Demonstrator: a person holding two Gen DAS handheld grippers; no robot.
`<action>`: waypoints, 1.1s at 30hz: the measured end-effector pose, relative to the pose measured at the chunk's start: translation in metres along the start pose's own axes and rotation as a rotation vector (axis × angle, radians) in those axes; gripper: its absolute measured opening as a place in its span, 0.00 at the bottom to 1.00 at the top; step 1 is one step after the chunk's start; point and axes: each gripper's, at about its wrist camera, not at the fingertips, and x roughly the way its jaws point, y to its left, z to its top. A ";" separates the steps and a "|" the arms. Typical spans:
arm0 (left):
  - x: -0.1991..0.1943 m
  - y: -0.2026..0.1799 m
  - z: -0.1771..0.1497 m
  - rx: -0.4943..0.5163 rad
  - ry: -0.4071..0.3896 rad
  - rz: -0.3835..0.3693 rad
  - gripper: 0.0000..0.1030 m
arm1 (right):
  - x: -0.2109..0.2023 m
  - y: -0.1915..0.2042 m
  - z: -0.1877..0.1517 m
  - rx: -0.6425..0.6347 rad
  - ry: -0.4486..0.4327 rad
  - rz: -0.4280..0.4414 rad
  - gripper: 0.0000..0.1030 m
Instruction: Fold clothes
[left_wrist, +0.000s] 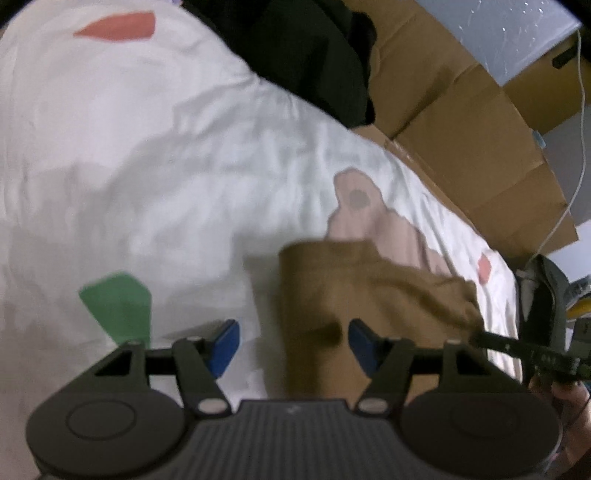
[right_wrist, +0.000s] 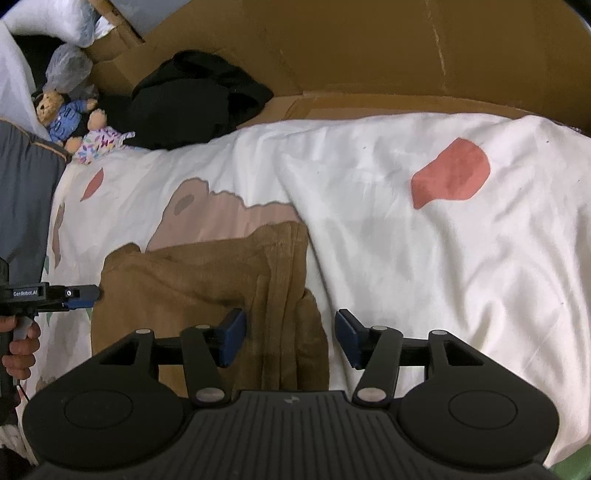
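Two handheld black plastic grippers, the left gripper and right gripper, each show a ribbed centre plate, round side discs, silver pivot pins and blue pads, one side printed "GenRobot.AI" in white.

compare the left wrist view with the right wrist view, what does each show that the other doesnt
Only the left wrist view: a green patch on the bedding and a white cable along the cardboard.
Only the right wrist view: two soft toys and a grey pillow.
Both: the brown garment on the white duvet, the black clothes pile, and the cardboard. The left tool and right tool stand open.
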 end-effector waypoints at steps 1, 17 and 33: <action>0.001 0.000 -0.002 -0.002 0.001 -0.004 0.66 | 0.001 0.001 0.000 -0.004 -0.001 0.000 0.57; 0.016 0.000 0.004 0.020 0.002 -0.060 0.66 | 0.025 0.010 0.001 -0.061 0.038 -0.012 0.56; 0.024 -0.021 0.006 0.080 0.009 -0.065 0.11 | 0.022 0.020 0.003 -0.097 0.039 0.004 0.20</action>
